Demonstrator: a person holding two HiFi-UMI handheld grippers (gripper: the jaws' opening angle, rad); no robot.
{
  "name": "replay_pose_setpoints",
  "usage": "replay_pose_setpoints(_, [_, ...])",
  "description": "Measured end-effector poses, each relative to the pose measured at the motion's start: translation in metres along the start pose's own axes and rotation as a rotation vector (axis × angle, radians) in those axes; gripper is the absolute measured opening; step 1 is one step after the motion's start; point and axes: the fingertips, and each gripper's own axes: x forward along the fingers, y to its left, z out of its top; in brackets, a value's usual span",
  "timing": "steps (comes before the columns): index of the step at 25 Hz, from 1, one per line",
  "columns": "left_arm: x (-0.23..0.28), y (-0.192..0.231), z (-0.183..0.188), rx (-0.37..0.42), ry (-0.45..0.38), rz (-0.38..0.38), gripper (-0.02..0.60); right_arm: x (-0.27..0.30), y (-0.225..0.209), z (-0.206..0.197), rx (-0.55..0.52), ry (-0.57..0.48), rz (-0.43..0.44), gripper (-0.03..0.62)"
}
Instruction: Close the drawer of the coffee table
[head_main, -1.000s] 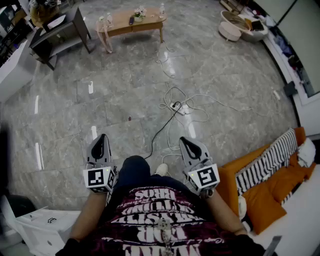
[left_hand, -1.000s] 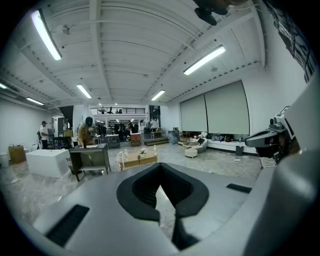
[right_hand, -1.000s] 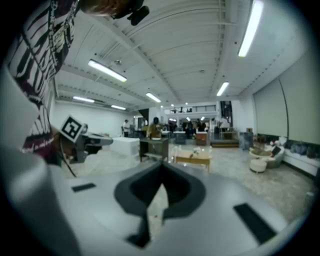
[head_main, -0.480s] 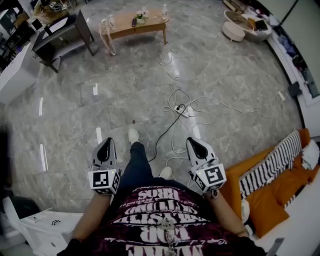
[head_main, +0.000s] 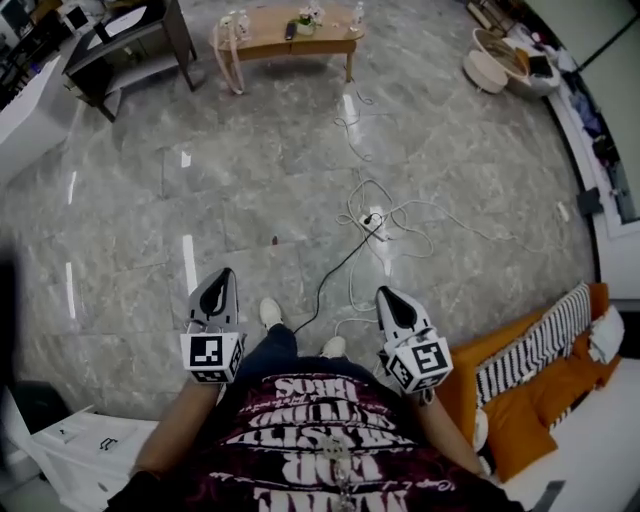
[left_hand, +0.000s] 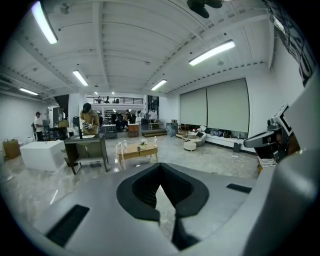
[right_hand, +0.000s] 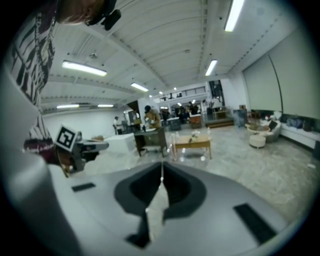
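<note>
the task looks not yet begun: the low wooden desk (head_main: 290, 35) stands far off at 12 o'clock, its drawer too small to see, while the left tool (head_main: 223, 275) and right tool (head_main: 383, 294) are closed, empty.

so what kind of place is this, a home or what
Likely a big open hall staged as a living room, not a home: a wooden coffee table and orange sofa, but long strip lights on a bare ceiling.
</note>
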Motion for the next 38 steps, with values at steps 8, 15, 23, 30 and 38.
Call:
replay_pose_setpoints(8, [0.021,0.099,0.019,-0.062,-0.078,0.015,0.021,0.086,0.073,0.063,-0.097,-0.046,0.069,0.035])
replay_pose_setpoints(15, [0.035,0.135,-0.005,-0.120,-0.050,-0.031,0.021,0.108,0.101,0.074,-0.164,-0.028,0.033,0.035])
replay_pose_setpoints(23, [0.047,0.133,-0.007,-0.134,-0.029,-0.034,0.021,0.112,0.090,0.079,-0.159,-0.018,0.029,0.035])
replay_pose_setpoints(30, [0.066,0.128,0.009,-0.088,-0.013,-0.032,0.021,0.125,0.065,0.072,-0.110,-0.021,0.031,0.035])
replay_pose_setpoints(38, [0.121,0.093,0.032,-0.042,0.035,-0.041,0.021,0.129,-0.009,0.068,-0.039,0.004,-0.007,0.035])
